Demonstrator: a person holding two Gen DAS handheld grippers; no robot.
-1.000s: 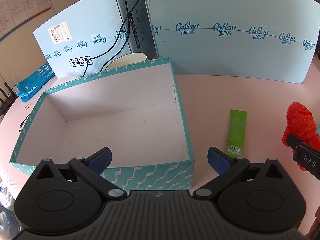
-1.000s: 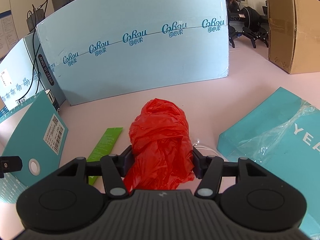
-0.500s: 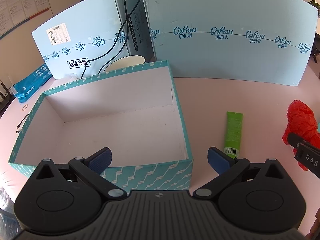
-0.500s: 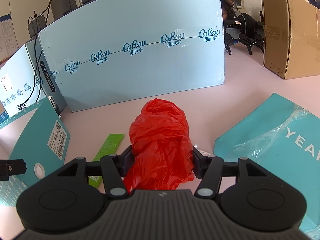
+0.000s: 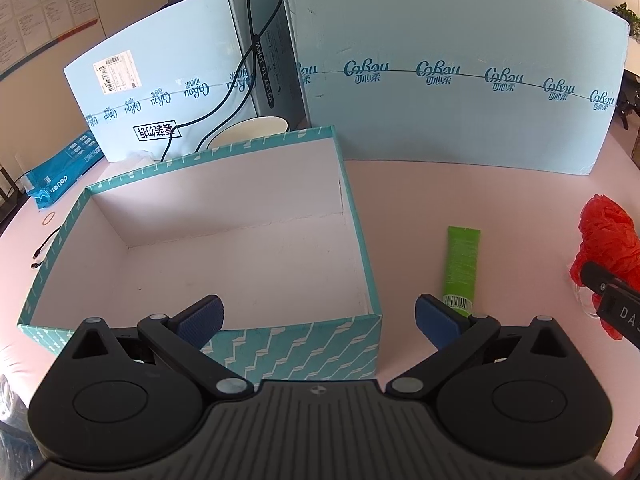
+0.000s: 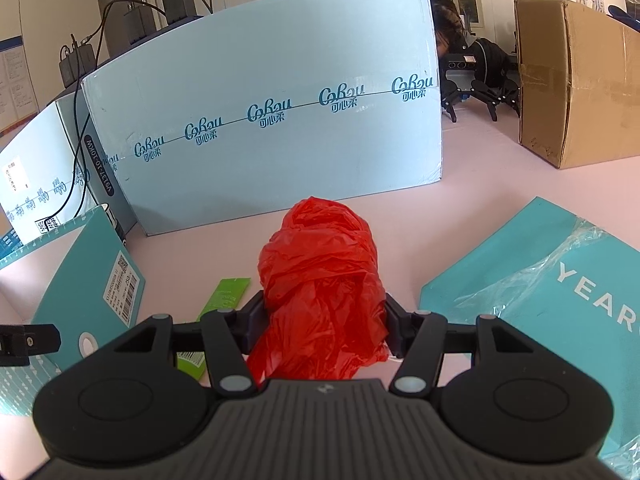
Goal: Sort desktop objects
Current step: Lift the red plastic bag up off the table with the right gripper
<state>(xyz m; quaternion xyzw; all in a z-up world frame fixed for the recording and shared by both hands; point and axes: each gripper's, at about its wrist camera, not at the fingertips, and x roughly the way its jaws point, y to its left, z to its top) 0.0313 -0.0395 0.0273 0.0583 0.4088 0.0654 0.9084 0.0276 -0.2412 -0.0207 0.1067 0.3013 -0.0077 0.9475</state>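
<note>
right gripper (image 6: 324,320): I pinch the red bag (image 6: 320,280); grip probably firm
left gripper (image 5: 318,316): spread, empty
carry: I lift clear toward teal box (image 5: 352,208) at nine o'clock; avoid green tube (image 5: 462,264)

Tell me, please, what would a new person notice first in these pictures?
First, the red bag, crumpled and clamped in the right claw above the pink table. Next, the teal box, open and white inside, under the open left claw. A green tube lies between them.
</note>
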